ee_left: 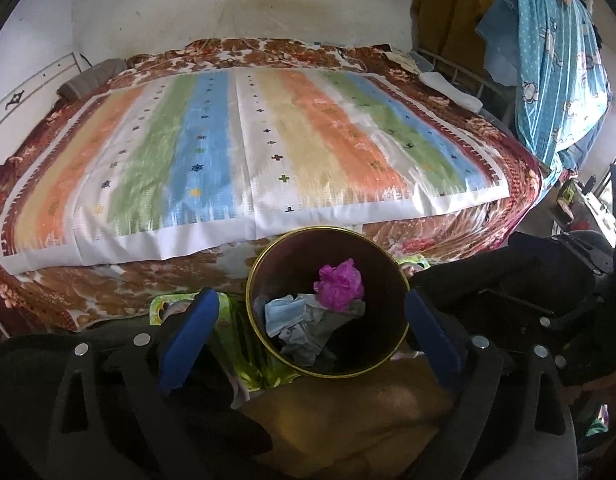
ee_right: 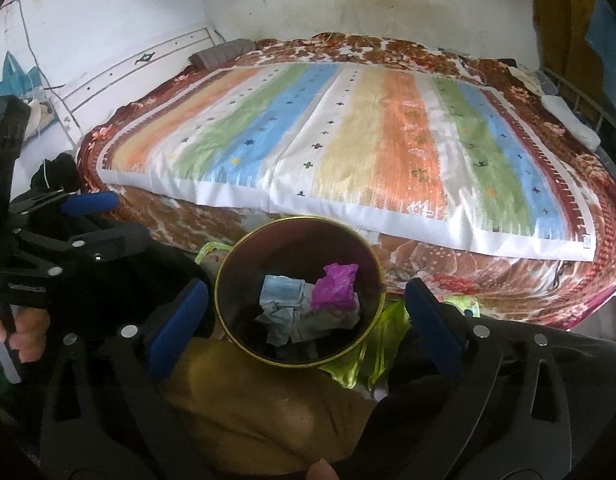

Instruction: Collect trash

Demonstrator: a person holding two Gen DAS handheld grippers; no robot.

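Observation:
A round dark bin with a gold rim (ee_left: pixel 263 344) stands on the floor at the foot of the bed; it also shows in the right wrist view (ee_right: pixel 227 320). Inside lie a crumpled magenta bag (ee_left: pixel 340 284) (ee_right: pixel 334 286), a pale blue mask or paper (ee_left: pixel 281 312) (ee_right: pixel 281 290) and grey crumpled paper (ee_left: pixel 308 340) (ee_right: pixel 283 328). My left gripper (ee_left: pixel 308 320) is open above the bin, its blue fingers on either side of it. My right gripper (ee_right: pixel 303 320) is also open and empty above the bin. The left gripper (ee_right: pixel 89 204) shows at the left of the right wrist view.
A bed with a striped cover (ee_left: pixel 243 152) (ee_right: pixel 348 140) fills the view beyond the bin. A green plastic bag (ee_left: pixel 243 352) (ee_right: pixel 384 344) lies on the floor by the bin. Blue cloth hangs at the right (ee_left: pixel 556 60). A white headboard (ee_right: pixel 139 68) stands at the left.

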